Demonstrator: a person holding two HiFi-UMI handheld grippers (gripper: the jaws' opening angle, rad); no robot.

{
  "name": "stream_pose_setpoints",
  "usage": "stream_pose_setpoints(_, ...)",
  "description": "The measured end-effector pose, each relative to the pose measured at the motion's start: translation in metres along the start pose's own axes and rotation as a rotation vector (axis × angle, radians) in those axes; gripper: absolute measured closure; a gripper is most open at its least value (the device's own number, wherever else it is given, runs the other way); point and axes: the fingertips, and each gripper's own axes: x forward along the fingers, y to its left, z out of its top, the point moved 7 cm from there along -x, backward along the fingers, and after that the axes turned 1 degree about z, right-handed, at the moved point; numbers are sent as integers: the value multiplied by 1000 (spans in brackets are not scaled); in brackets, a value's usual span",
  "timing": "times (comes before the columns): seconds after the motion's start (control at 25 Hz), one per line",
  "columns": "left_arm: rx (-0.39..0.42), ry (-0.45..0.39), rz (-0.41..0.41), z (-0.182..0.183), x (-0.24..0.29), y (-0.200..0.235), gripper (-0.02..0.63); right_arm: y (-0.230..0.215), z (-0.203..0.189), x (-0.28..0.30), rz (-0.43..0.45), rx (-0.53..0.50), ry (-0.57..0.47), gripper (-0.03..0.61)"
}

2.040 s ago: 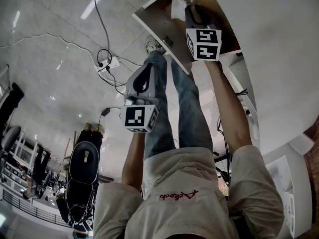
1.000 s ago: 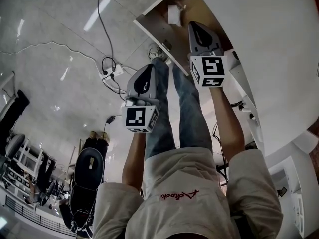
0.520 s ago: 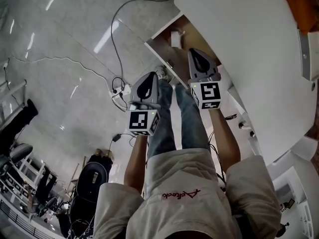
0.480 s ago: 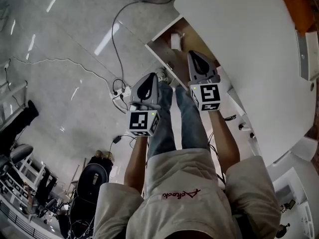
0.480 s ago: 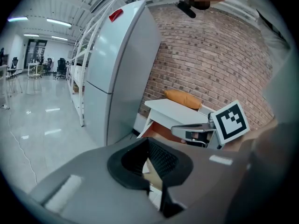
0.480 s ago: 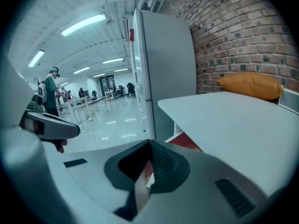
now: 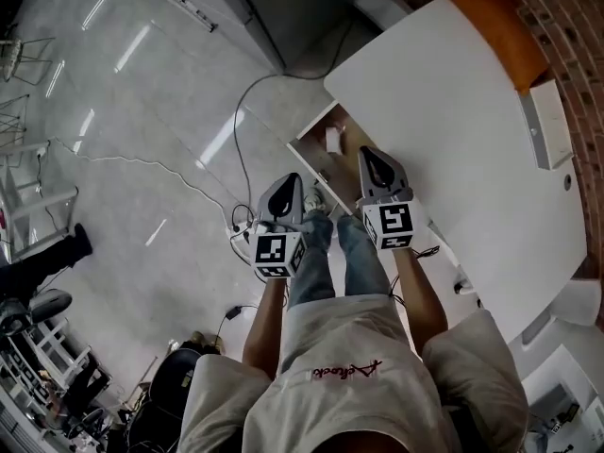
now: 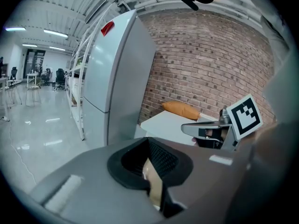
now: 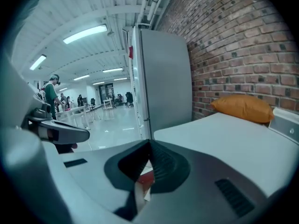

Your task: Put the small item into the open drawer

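The fingers (image 8: pixel 163 160) of your left gripper (image 7: pixel 287 185) are closed against each other with nothing between them. The fingers (image 9: pixel 164 164) of your right gripper (image 7: pixel 371 154) are pressed together the same way, also empty. The open drawer (image 7: pixel 314 159) juts out from under the white table (image 7: pixel 453 111), brown inside. The small item (image 7: pixel 333 140), a white block, lies in it. It sits just beyond your right gripper's tips, clear of them, and farther from the left gripper. An orange cushion (image 7: pixel 491 8) rests at the table's far end.
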Motion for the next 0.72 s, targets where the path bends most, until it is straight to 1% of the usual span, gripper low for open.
stream_pose_setpoints(0.2, 28, -75, 6, 45, -2, -12, 606, -12, 39, -22, -29, -1, -55, 566)
stream_pose_setpoints(0.4, 57, -155, 14, 90, -5, -19, 606, -28, 85, -38, -63, -24, -131, 566)
stream_pose_setpoints(0.56, 76, -191, 19, 113, -24, -34, 606, -31, 104, -64, -80, -21, -160, 566)
stream_pose_setpoints(0.72, 99, -226, 25, 133, -37, -39, 606, -29, 121, -78, -75, -62, -185, 566)
